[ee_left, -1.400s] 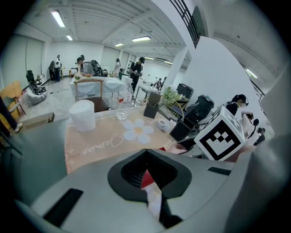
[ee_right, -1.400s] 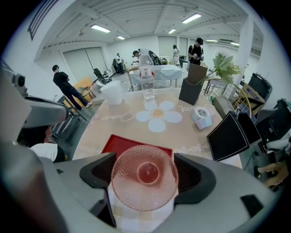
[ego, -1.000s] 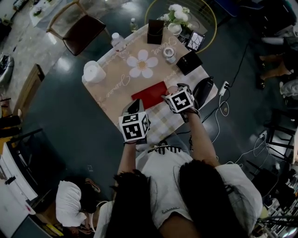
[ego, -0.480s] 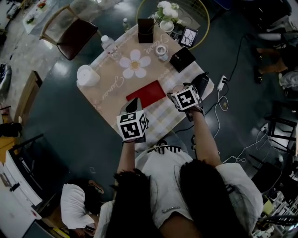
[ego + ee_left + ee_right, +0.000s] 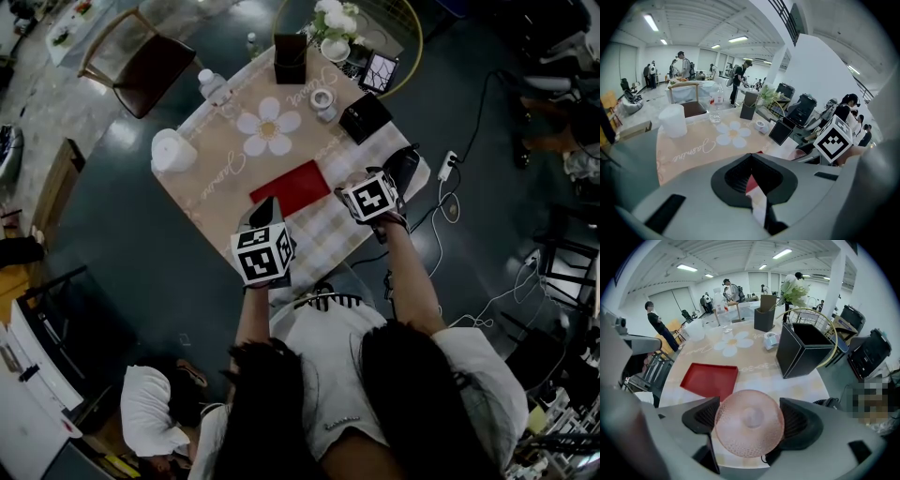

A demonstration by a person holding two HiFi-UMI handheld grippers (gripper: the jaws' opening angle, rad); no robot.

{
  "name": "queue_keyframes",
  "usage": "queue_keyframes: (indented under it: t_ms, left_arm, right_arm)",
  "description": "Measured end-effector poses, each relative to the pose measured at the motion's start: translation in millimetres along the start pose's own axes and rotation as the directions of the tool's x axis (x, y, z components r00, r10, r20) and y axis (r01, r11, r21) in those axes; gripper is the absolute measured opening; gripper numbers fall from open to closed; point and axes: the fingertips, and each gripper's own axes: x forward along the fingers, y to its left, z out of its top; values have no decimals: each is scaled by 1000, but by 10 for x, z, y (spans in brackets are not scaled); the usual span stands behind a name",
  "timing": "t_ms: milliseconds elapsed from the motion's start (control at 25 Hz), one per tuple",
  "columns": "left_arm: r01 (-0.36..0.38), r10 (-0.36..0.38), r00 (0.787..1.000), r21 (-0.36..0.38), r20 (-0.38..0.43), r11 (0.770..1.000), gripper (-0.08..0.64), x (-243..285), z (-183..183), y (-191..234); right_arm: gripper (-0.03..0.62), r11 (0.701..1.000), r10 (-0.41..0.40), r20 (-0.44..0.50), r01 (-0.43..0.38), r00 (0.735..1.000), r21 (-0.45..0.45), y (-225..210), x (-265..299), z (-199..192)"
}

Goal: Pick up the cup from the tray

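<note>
At the left, over the near edge of the table (image 5: 220, 155), the left gripper (image 5: 752, 180) hung with its jaws drawn together and nothing between them. Just beyond it lay the red tray (image 5: 708, 378), flat on the tan cloth and bare. To the right of the tray, the right gripper (image 5: 749, 420) had the cup (image 5: 740, 439), a pink, dimpled one seen end-on. It filled the gap between the jaws, which stood fairly wide and pressed its sides from left and right. The cup sat nearer than the tray and apart from it, so the pick-up looked as good as made. To finish it well, the squeeze wanted to be firm but even, since a round wall can slip or twist between two pads. The gripper also wanted to be kept level, with the cup carried clear of the black box (image 5: 802, 352) at the far right.
</note>
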Motion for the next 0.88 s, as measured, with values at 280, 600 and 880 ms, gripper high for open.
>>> queue_keyframes:
  t_ms: [280, 600, 880]
  left_arm:
    - [53, -53, 998, 5, 34, 999, 5, -28, 42, -78]
    - [60, -60, 997, 13, 44, 998, 5, -57, 51, -90]
    - [60, -61, 996, 13, 62, 998, 5, -110, 78, -96]
  right_arm:
    - [405, 998, 47, 17, -48, 999, 45, 43, 6, -18]
    - [406, 998, 15, 76, -19, 997, 56, -12, -172, 82]
    - [405, 993, -41, 253, 13, 967, 114, -141, -582, 326]
